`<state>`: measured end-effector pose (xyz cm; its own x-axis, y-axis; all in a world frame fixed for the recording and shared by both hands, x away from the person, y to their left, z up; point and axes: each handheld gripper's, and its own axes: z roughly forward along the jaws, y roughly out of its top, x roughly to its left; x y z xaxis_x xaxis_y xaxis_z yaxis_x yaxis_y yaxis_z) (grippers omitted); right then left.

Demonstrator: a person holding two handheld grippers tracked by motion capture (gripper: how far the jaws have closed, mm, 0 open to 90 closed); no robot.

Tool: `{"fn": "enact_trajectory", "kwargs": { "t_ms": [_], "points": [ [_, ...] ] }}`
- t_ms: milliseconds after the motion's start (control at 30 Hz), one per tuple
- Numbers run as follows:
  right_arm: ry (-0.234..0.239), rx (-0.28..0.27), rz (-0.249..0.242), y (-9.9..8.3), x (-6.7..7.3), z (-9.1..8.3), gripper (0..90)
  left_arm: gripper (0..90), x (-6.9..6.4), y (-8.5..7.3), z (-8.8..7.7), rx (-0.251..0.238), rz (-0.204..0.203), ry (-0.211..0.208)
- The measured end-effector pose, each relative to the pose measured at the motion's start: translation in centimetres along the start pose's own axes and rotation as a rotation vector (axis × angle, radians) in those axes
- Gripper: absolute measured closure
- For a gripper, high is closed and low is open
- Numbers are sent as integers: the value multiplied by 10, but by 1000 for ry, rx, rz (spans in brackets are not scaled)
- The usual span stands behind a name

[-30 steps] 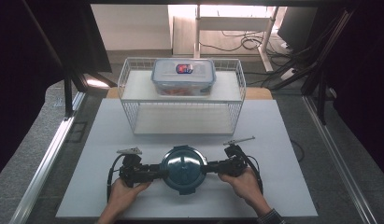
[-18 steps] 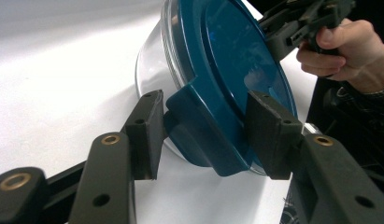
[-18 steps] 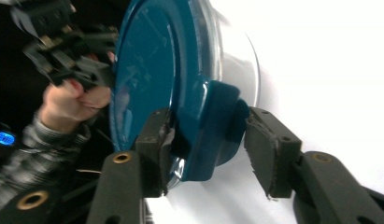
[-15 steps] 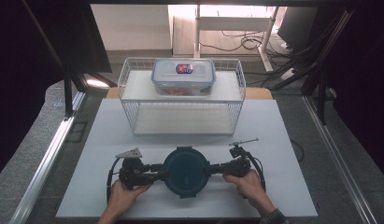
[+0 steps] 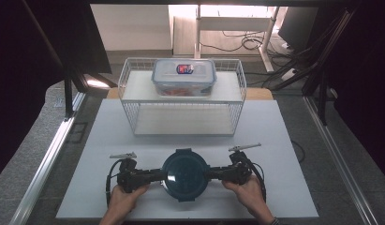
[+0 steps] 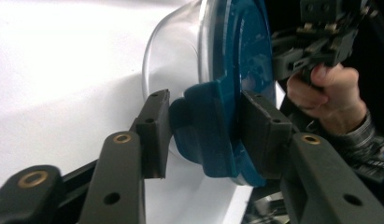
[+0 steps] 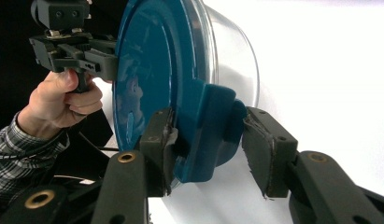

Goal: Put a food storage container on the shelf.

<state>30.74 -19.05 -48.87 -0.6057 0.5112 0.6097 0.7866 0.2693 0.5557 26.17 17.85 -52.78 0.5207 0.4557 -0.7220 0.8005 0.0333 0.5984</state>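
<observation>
A round clear container with a dark blue lid (image 5: 184,174) sits on the white table top (image 5: 134,140) near the front edge. My left gripper (image 5: 156,176) comes in from the left and is shut on the lid's left latch flap (image 6: 203,140), one pad under the flap and one on the lid's top. From the right, my right gripper (image 5: 213,174) has its jaws around the opposite latch flap (image 7: 208,135), pads pressed to it. In the left gripper view the container's clear bowl (image 6: 175,56) rises behind the lid, as does the bowl (image 7: 231,56) in the right gripper view.
A white wire basket (image 5: 183,101) stands at the back of the table, and a clear lidded food box (image 5: 183,76) rests on top of it. Black frame posts (image 5: 68,93) flank the table. A bare stretch of table lies between basket and container.
Container and both grippers have drifted slightly toward the person. The glare on the lid has gone. Both grips look the same.
</observation>
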Motion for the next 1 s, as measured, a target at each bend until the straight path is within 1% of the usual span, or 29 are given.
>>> {"fn": "enact_trajectory", "kwargs": {
  "t_ms": [67,167,200,233,267,333,367,567,700,933,1000],
  "points": [
    [5,-9,20,-2,0,-1,555,572,0,-1,0,-13,-15,-4],
    [20,-34,58,-4,-3,-2,574,580,-4,0,0,-33,-6,11],
    [23,-42,59,-4,-3,-3,578,584,-6,1,-1,-42,2,21],
    [14,-49,45,-4,-2,-3,578,586,-7,2,-1,-41,13,34],
    [0,-55,16,-3,0,-4,578,584,-6,4,-1,-39,14,36],
    [-21,-60,-2,-1,5,-5,578,581,-6,6,-1,-48,15,34],
    [-29,-68,-14,-1,7,-5,578,580,-7,8,-2,-48,23,37],
    [-32,-100,-47,5,14,-11,578,579,-15,18,-6,-63,69,43],
    [-41,-112,-76,11,19,-14,578,577,-20,25,-9,-57,90,52],
    [-50,-133,-118,22,25,-21,578,576,-28,38,-12,-70,122,53],
    [-53,-142,-125,26,28,-24,577,577,-31,43,-13,-77,136,54]
  ]
}}
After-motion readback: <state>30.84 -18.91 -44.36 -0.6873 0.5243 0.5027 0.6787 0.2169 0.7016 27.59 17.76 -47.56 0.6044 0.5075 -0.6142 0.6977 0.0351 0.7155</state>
